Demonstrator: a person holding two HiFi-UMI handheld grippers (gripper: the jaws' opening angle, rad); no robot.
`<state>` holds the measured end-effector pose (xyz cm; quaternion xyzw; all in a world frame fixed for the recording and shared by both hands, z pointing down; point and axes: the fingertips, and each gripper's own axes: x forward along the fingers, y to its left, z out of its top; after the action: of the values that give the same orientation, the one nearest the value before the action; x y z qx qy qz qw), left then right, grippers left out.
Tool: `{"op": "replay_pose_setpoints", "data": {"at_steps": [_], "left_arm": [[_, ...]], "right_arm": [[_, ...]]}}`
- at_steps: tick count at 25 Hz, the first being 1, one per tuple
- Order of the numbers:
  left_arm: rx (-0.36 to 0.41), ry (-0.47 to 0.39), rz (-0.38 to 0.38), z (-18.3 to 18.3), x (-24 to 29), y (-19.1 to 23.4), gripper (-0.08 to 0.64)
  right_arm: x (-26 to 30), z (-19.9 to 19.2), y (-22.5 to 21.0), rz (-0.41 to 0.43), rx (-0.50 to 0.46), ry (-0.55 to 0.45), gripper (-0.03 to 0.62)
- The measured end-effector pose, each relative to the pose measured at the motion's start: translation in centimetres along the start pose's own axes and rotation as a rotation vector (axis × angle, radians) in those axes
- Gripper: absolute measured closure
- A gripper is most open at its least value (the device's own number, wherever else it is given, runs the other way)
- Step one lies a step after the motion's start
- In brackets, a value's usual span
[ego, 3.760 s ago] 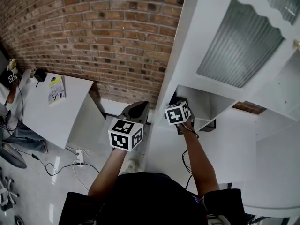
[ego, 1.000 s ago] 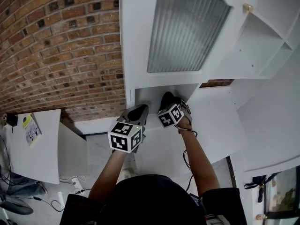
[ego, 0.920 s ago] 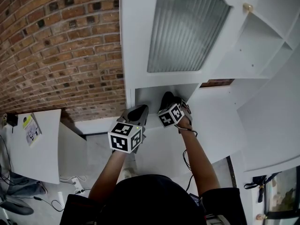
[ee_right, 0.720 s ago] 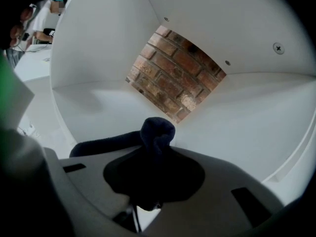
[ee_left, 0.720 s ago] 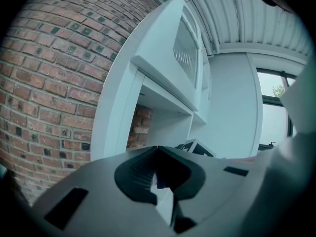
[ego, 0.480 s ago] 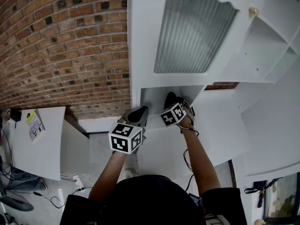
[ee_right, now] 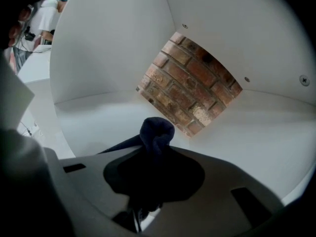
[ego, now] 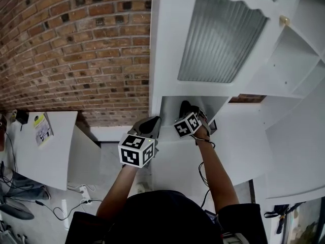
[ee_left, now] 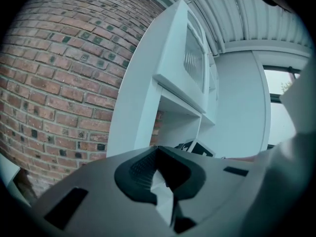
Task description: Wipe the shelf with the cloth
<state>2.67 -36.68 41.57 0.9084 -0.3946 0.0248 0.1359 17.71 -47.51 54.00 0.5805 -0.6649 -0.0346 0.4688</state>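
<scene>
Right gripper point(ee_right: 154, 154) is clamped on the dark cloth point(ee_right: 157, 131). The cloth bunches into a knob past the jaw tips, and we take that wad to be the wiping face.

- Head view: this gripper reaches into the open compartment below the ribbed-glass door point(ego: 219, 38). That puts the cloth inside, low over the shelf point(ee_right: 94, 115) near its front edge. We cannot tell whether it touches the board.
- A cut-out in the back panel shows the brick wall point(ee_right: 190, 88).
- Left gripper point(ee_left: 159, 184) has its jaws together with nothing between them. It hangs outside the compartment, beside the cabinet's left front corner. We judge it is parked there so the working arm has room.

Judgement: the wipe is at or near its start, with the back corners not yet reached. The next stroke calls for the wad pressed down onto the board and drawn along it. With the wad bunched this tight, it may cover only a narrow strip per pass.
</scene>
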Motion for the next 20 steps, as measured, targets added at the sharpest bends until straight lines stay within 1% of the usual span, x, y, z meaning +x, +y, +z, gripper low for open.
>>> {"op": "replay_pose_setpoints", "data": {"at_steps": [10, 20], "left_arm": [[-0.009, -0.012, 0.067, 0.1, -1.9, 2.1, 0.543], [-0.014, -0.022, 0.136, 0.1, -4.0, 4.3, 0.543]], "right_arm": [[0.7, 2.9, 2.2, 0.036, -0.044, -0.042, 0.506], [1.3, 5.7, 4.2, 0.062, -0.068, -0.081, 0.506]]}}
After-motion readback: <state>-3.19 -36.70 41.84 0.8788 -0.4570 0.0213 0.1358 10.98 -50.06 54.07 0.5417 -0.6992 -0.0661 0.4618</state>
